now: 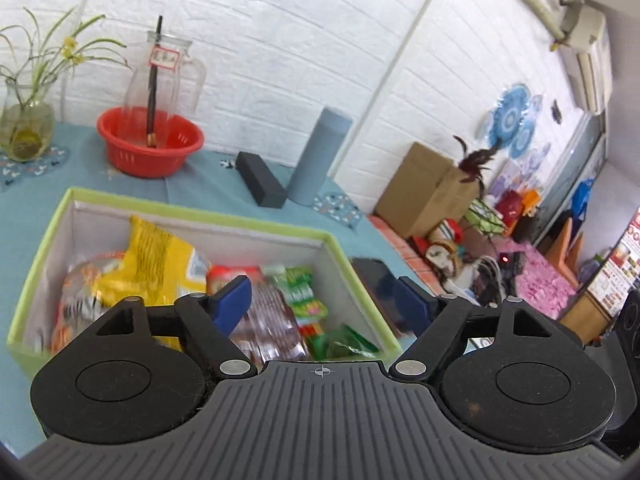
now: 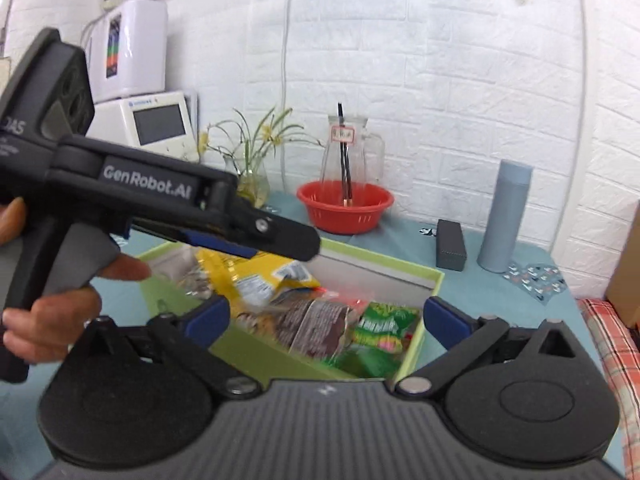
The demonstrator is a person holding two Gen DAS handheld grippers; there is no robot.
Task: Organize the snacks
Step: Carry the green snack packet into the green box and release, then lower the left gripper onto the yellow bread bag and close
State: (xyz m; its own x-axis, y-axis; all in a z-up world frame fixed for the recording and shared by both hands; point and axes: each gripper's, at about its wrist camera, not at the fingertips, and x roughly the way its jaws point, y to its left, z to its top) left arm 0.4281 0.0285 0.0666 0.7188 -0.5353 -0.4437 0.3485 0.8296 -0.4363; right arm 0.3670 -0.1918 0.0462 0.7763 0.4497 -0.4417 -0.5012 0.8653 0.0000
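Blue pads of my left gripper (image 1: 324, 308) sit closest in the left wrist view, spread apart with nothing pinched between them. Past them lies the green-rimmed box (image 1: 256, 222), its long axis running from the left edge of the table (image 1: 48, 200) toward the right. Inside, the yellow bag (image 1: 156, 264) leans up against the far-left wall, the brown packet (image 1: 272, 320) lies pointing toward me, and the green packet (image 1: 304, 292) lies beside it on the right. A dark flat thing (image 1: 376, 280) rests just outside the box's right wall. Bare cloth stays free between the box and the red basket (image 1: 150, 142).

From the right wrist view, my right gripper (image 2: 326, 316) is spread wide and empty above the box's near-right corner. My left hand (image 2: 52, 320) holds the left gripper over the box's left end. Open table runs right of the box toward the grey bottle (image 2: 506, 216).
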